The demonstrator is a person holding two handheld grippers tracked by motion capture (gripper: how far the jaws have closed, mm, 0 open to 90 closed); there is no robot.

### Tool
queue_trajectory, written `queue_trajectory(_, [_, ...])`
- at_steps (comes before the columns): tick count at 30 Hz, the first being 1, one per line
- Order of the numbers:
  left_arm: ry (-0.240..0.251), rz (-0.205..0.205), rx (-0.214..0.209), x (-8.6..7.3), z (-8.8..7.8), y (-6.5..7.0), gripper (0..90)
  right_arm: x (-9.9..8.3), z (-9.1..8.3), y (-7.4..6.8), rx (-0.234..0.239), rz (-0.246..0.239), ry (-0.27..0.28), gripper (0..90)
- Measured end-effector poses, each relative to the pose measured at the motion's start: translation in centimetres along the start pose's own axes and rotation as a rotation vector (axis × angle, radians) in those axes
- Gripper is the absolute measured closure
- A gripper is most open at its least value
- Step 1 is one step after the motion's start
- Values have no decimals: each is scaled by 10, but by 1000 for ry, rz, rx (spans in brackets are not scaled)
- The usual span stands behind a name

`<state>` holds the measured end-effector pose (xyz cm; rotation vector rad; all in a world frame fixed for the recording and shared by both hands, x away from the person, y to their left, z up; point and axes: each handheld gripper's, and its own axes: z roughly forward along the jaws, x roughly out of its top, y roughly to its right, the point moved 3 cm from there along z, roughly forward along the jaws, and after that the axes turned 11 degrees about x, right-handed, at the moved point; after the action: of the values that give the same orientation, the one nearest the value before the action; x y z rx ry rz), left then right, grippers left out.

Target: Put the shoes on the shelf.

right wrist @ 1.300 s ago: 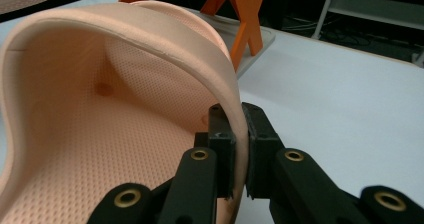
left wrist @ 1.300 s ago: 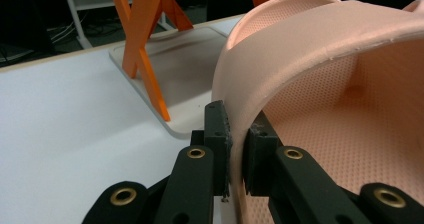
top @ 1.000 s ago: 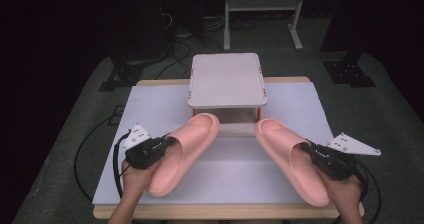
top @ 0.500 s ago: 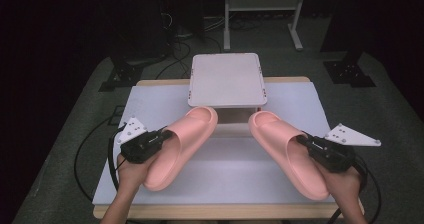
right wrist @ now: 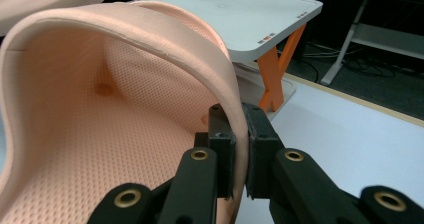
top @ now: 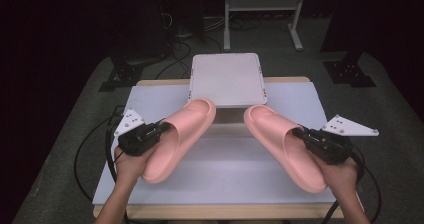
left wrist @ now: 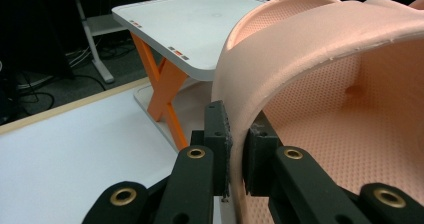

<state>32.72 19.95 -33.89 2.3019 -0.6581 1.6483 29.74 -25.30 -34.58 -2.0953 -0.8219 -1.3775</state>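
Two slippers (top: 181,136) between clamped fingers (left wrist: 216,134)

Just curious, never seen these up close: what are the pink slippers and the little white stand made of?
Left slipper and right slipper: probably soft matte foam, with a dimpled footbed and thick strap. White stand: smooth top, likely plastic, on orange legs.

Your left hand (top: 129,160) comes in from the bottom left, forearm angled up and inward, holding the left gripper (top: 161,129) pointed forward and toward the middle, its jaws clamped on the strap edge of the left slipper (top: 182,134). Your right hand (top: 340,173) mirrors it from the bottom right, the right gripper (top: 300,133) aimed forward and inward with its jaws pinched on the strap of the right slipper (top: 280,139). Both wrists sit raised above the table (top: 300,99).
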Motion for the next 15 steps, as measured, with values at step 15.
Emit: queue_trajectory(15, [-13,-31,9,4,13,-10,833,17,19,5,70,-2,-11,840])
